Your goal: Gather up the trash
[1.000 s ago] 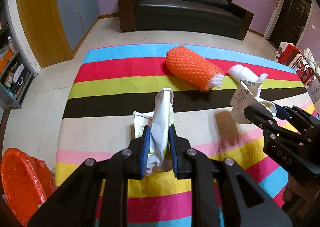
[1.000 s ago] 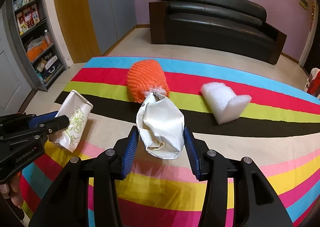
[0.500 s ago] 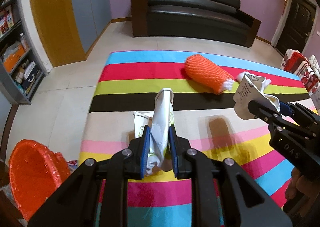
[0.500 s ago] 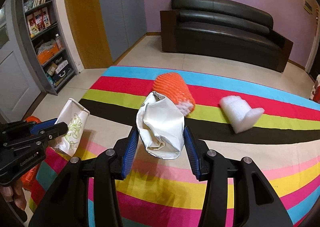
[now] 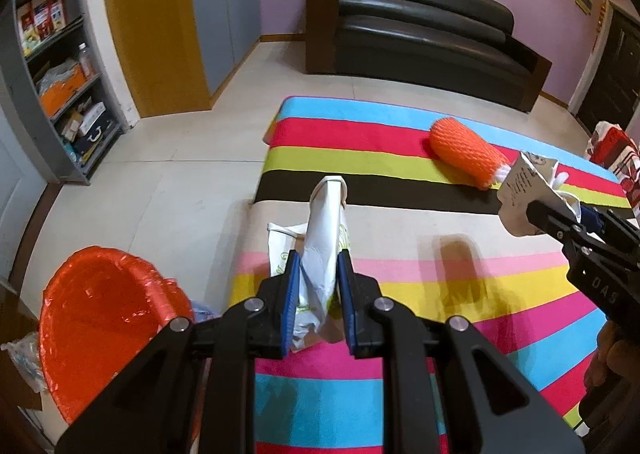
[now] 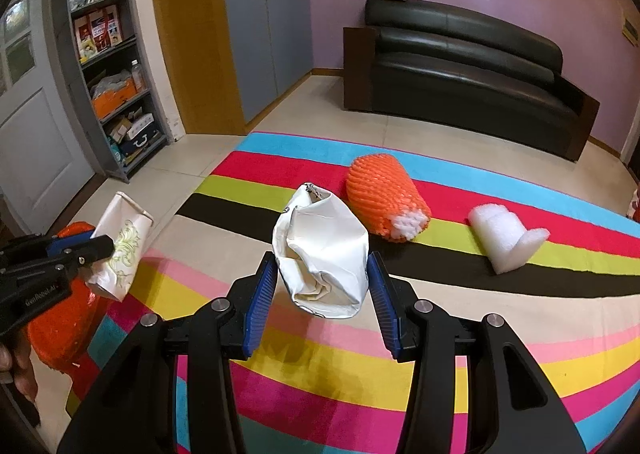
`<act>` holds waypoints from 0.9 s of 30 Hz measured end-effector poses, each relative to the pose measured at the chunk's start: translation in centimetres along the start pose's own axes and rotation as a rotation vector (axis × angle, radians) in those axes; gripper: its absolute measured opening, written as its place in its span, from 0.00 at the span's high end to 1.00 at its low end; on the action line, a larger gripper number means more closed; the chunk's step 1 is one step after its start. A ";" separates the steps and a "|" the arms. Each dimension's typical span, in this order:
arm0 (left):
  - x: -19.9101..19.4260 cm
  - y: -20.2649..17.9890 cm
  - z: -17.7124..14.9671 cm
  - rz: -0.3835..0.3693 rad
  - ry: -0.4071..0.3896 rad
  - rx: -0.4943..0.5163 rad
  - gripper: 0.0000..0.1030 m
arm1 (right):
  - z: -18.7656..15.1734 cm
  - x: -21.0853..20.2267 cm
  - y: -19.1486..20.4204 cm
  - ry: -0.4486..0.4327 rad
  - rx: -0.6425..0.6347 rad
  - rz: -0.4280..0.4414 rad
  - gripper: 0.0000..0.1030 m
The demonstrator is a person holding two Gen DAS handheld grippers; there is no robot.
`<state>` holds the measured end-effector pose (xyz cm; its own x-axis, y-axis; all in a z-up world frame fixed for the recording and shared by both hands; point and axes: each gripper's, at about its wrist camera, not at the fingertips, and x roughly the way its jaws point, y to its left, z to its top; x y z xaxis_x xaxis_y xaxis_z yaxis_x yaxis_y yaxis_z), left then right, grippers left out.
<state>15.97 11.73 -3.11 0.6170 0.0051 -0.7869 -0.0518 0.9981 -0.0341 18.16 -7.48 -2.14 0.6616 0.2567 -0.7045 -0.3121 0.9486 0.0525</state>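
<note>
Above the striped rug [image 5: 400, 406], the left gripper [image 5: 318, 286] pinches a flattened white paper bag with green print [image 5: 322, 250]; the right gripper [image 6: 322, 294] clamps a crumpled white bag [image 6: 320, 254]. Nearer the left hand, the orange-lined bin [image 5: 104, 326] sits low to the left.
</note>
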 end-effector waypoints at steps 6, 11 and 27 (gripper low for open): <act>-1.1 1.9 -0.3 0.017 -0.011 -0.026 0.82 | 0.3 -0.1 1.2 -0.006 -0.025 0.001 0.56; -2.0 3.2 -0.4 0.027 -0.024 -0.054 0.82 | 0.4 -0.3 2.5 -0.008 -0.035 0.013 0.56; -4.8 8.9 -1.8 0.074 -0.046 -0.150 0.82 | 0.3 -0.9 10.5 -0.002 -0.079 0.084 0.56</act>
<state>11.10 20.44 -0.76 0.6423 0.0849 -0.7617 -0.2130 0.9745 -0.0710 14.51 2.34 -0.73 0.6319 0.3354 -0.6987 -0.4195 0.9060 0.0556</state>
